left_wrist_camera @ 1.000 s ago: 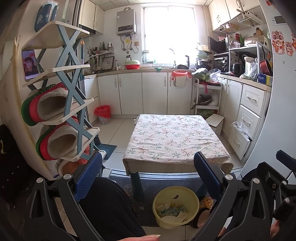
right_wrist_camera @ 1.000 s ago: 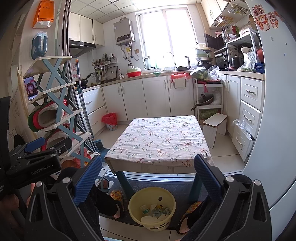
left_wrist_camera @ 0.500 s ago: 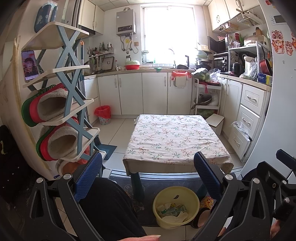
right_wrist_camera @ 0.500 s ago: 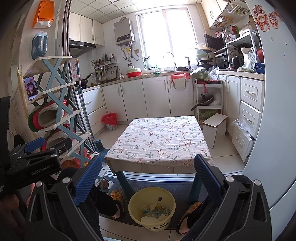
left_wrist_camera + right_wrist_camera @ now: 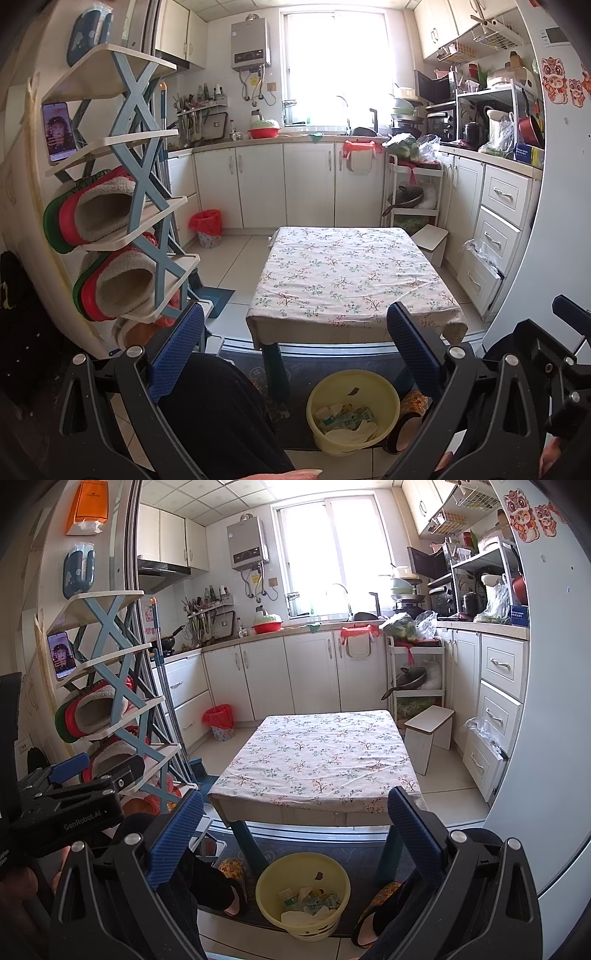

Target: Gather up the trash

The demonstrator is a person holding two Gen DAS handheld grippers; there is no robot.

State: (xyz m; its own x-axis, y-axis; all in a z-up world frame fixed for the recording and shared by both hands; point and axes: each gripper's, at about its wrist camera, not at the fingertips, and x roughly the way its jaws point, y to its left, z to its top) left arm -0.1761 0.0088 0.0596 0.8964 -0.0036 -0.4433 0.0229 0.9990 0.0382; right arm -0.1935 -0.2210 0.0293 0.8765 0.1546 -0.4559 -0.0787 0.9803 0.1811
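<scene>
Both grippers, left (image 5: 291, 345) and right (image 5: 295, 827), jaws apart, empty. One yellow bin (image 5: 269, 882) holding trash (image 5: 308, 904) on floor before table (image 5: 314, 753), between two slippered feet (image 5: 231, 882). One red bin (image 5: 219, 720) by cabinets.

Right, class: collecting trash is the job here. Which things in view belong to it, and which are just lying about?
Belonging to the job:
yellow basin holding wrappers
left tongs, open
right tongs, open

Just lying about:
slippers on the shoe rack
cloth-covered table
red-lined bin
stool
</scene>
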